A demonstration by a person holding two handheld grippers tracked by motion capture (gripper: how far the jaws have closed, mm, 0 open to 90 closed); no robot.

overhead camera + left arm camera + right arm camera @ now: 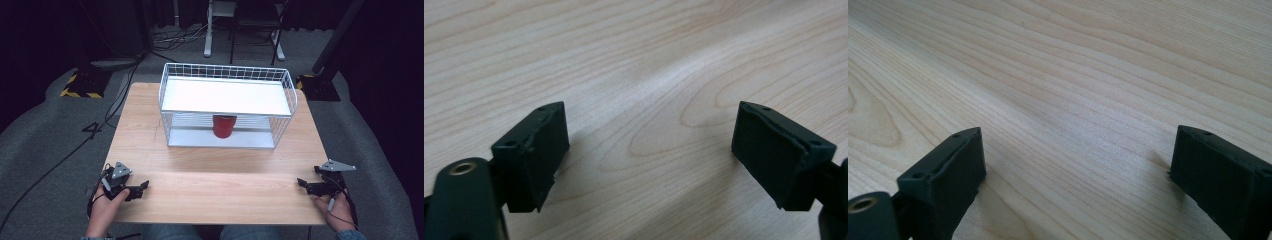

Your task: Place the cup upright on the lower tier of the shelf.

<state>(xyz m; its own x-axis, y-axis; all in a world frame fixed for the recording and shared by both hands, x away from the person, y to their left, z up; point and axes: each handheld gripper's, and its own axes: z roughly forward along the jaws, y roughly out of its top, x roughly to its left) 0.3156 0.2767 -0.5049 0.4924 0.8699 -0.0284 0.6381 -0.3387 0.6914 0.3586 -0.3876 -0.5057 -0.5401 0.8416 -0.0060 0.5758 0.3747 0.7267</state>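
Two grippers: both rest low at the near edge of the wooden counter (pixel 215 185), well apart from each other.
Left gripper (pixel 138 190): held in the left hand (pixel 106 206) at the near left corner; its jaws are spread wide, with bare wood between them.
Right gripper (pixel 303 184): held in the right hand (pixel 336 210) at the near right corner; its jaws are also spread, nothing between them.
Red cup (pixel 224 126): it stands upright on the lower shelf of the white wire rack (pixel 227 106), near the middle, under the upper shelf.
Rack: it stands at the far half of the counter, far from both grippers.
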